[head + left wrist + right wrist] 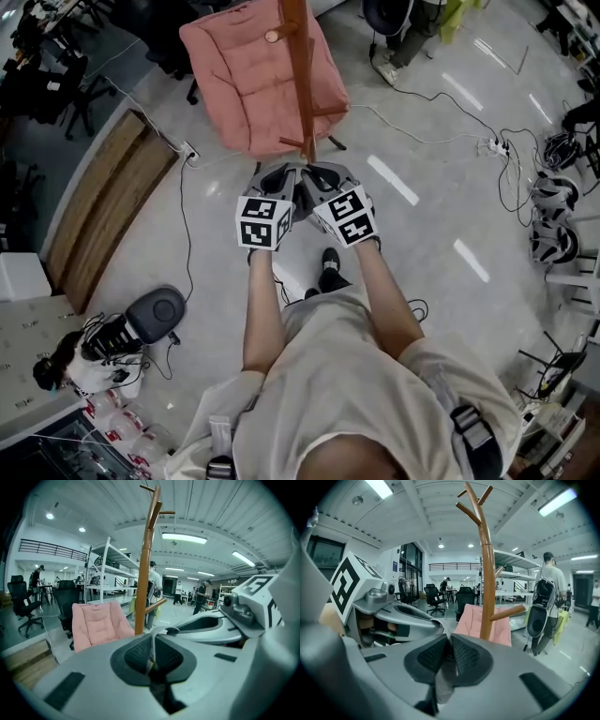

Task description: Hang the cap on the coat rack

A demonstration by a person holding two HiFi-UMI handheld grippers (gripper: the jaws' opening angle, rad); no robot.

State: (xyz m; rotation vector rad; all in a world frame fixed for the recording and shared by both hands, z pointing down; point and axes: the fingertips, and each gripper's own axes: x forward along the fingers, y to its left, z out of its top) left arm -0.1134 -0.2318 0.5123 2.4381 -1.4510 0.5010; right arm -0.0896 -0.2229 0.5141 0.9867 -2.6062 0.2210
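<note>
Head view: your left claw and right claw sit side by side, just short of the coat rack, pink chair behind it. Gripper views: each claw is pinched tight on a grey fold of the cap, which hangs between them.

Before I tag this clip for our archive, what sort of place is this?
Probably an open-plan office or lab workshop: black office chairs, metal shelving racks, and loose cables with a power strip on the polished floor.
</note>
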